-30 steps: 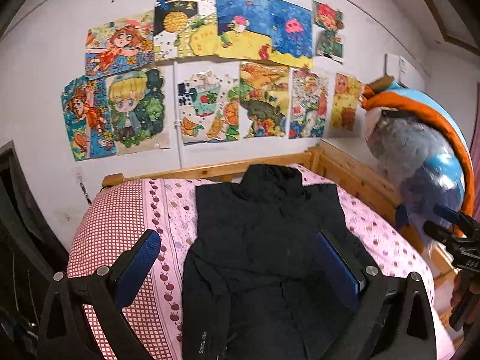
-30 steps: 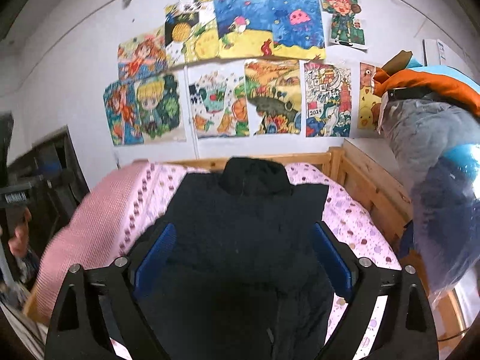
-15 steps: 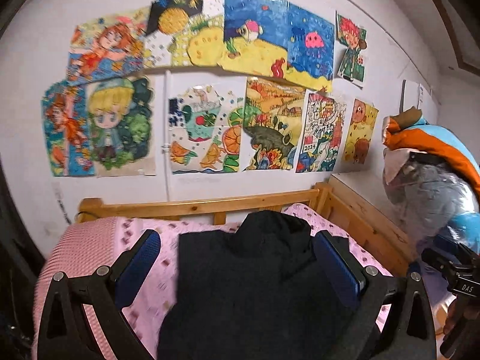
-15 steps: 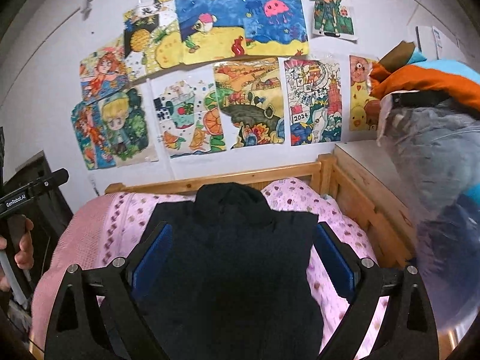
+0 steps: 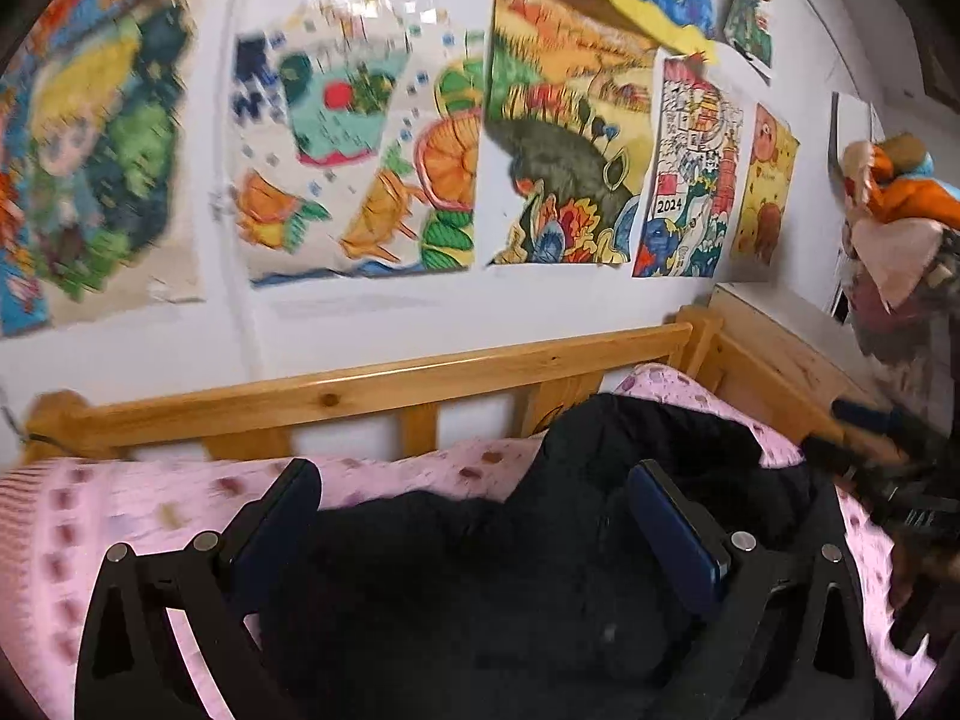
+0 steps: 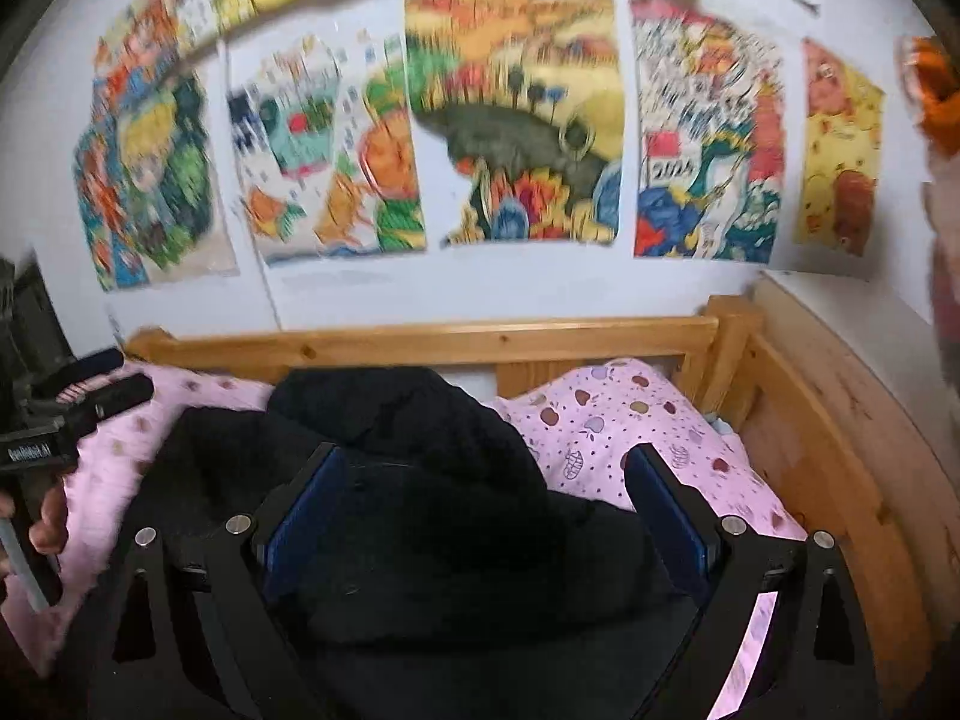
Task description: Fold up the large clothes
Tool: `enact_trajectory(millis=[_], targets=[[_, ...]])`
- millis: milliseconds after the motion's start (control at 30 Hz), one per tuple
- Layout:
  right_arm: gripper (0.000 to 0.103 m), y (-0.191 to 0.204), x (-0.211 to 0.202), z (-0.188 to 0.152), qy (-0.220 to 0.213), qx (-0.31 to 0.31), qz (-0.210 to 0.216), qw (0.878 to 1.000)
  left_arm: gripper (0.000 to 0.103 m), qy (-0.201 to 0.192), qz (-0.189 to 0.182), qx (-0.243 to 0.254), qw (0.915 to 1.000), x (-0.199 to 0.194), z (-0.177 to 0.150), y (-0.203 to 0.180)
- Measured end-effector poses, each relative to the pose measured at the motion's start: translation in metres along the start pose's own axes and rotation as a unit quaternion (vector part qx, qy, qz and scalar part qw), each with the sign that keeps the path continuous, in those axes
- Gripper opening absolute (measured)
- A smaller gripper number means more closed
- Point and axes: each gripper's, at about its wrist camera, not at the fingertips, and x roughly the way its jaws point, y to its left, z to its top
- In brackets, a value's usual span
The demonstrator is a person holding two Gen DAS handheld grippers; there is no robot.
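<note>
Blur smears the left wrist view, where the left hand-held gripper (image 5: 474, 516) stands wide, its blue-padded fingers (image 5: 672, 525) apart and pressing on nothing. Between and beneath them lies the large black padded jacket (image 5: 510, 570), spread on the pink fruit-printed bed sheet (image 5: 420, 468), its collar towards the pale wooden bed rail (image 5: 360, 390). Compared with a second ago, the camera sits lower and much nearer the wall: the jacket fills the lower frame, the rail has come close, and only the lower row of coloured children's drawings (image 5: 570, 150) on the white wall is fully seen. At the right edge, the other black gripper (image 5: 870, 456) shows blurred over the sheet, and a grey-and-orange coat (image 5: 900, 240) hangs above it.

Right wrist view: the right hand-held gripper (image 6: 483, 504) is also wide but its jaws are closing a little, with the jacket's collar and shoulder (image 6: 420, 480) lying between the pads, which do not press it. The right finger (image 6: 666, 516) is over the bare pink sheet (image 6: 630, 426). Half a second ago the jacket's whole upper body was visible; now only its collar end is, with the rail (image 6: 480, 342) just beyond. At left, a person's hand (image 6: 45, 525) grips the left tool's handle.
</note>
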Motion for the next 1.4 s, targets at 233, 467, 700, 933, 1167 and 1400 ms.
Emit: enact_trajectory(millis=[233, 467, 700, 933, 1167, 1400], targets=[[0.076, -0.001, 0.063, 0.001, 0.032, -0.006, -0.021, 0.999, 0.081, 0.013, -0.031, 0.008, 0.9994, 0.072, 0.004, -0.014], [0.021, 0.002, 0.077, 0.005, 0.053, 0.01, -0.011, 0.998, 0.008, 0.038, -0.096, -0.03, 0.9942, 0.089, -0.001, -0.01], [0.01, -0.011, -0.003, -0.021, -0.027, 0.056, 0.022, 0.998, 0.006, -0.002, -0.118, -0.029, 0.9926, 0.022, -0.018, 0.007], [0.007, -0.003, -0.053, -0.073, -0.038, 0.028, 0.025, 0.999, 0.005, 0.023, -0.122, 0.028, 0.9919, -0.033, -0.065, 0.011], [0.005, 0.017, -0.058, -0.124, 0.005, -0.022, 0.003, 1.0, 0.005, 0.096, -0.104, 0.064, 0.9878, -0.036, -0.118, 0.009], [0.005, 0.013, -0.015, -0.157, 0.057, -0.018, -0.019, 0.998, 0.005, 0.13, -0.08, 0.092, 0.984, -0.002, -0.153, 0.0]])
